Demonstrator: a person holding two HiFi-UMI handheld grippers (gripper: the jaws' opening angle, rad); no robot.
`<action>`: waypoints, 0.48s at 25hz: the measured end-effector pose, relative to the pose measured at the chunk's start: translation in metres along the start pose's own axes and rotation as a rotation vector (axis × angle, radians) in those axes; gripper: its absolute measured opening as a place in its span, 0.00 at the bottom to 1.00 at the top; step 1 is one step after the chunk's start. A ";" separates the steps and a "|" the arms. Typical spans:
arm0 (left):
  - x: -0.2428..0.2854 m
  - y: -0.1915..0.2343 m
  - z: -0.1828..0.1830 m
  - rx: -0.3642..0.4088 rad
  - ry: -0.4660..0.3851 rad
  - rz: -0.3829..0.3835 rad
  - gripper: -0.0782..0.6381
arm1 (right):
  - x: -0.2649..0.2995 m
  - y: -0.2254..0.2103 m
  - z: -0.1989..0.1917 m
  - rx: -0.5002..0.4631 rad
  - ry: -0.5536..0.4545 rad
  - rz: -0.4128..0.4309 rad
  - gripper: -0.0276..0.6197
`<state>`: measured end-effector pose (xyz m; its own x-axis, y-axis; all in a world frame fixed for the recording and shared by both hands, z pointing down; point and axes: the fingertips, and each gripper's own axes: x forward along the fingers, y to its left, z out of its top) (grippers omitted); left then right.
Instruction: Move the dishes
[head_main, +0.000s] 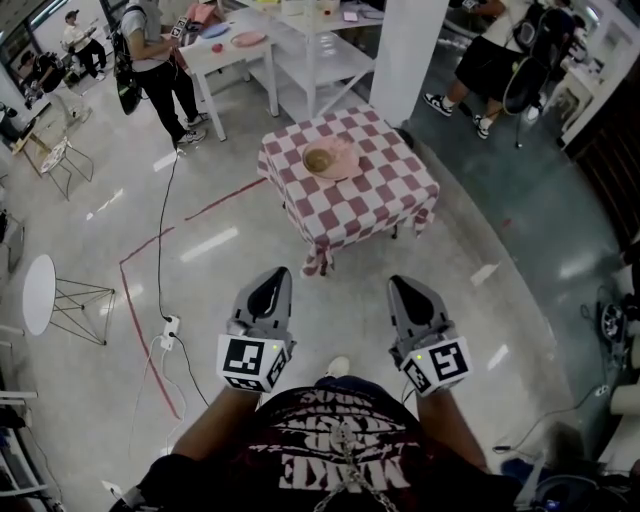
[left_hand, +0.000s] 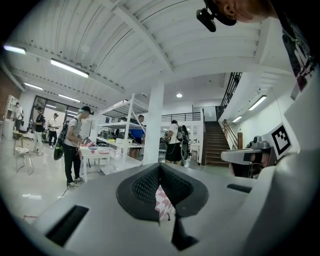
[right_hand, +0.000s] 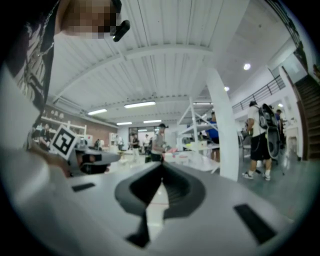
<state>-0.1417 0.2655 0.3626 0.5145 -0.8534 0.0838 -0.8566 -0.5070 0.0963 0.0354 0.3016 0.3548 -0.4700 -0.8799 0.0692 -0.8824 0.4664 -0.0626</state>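
Note:
A small table with a red-and-white checked cloth (head_main: 370, 195) stands a few steps ahead of me. On it lies a pink plate (head_main: 341, 154) with a brown bowl (head_main: 320, 160) resting on its left part. My left gripper (head_main: 268, 290) and right gripper (head_main: 410, 295) are held side by side at waist height, well short of the table. Both are shut with nothing between the jaws. In the left gripper view the shut jaws meet at the gripper's tip (left_hand: 160, 170), and a sliver of the checked cloth (left_hand: 161, 200) shows through them. The right gripper (right_hand: 162, 170) looks level across the room.
A white pillar (head_main: 408, 55) rises just behind the table. White tables and shelving (head_main: 290, 50) stand further back, with people near them. A round white side table (head_main: 38, 293) is at the left. A cable and power strip (head_main: 168, 328) and red tape lines (head_main: 140, 330) lie on the floor.

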 end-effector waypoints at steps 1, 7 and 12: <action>0.005 0.001 0.000 0.003 0.001 0.007 0.15 | 0.002 -0.004 0.000 0.000 0.001 0.004 0.09; 0.037 -0.006 0.007 0.026 -0.008 0.052 0.15 | 0.010 -0.037 0.007 -0.012 0.000 0.023 0.09; 0.058 -0.014 0.011 0.028 -0.039 0.097 0.15 | 0.012 -0.069 0.011 -0.017 -0.015 0.019 0.09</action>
<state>-0.1003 0.2220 0.3555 0.4277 -0.9024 0.0531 -0.9033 -0.4245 0.0622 0.0909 0.2580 0.3486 -0.4860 -0.8723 0.0528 -0.8738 0.4841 -0.0463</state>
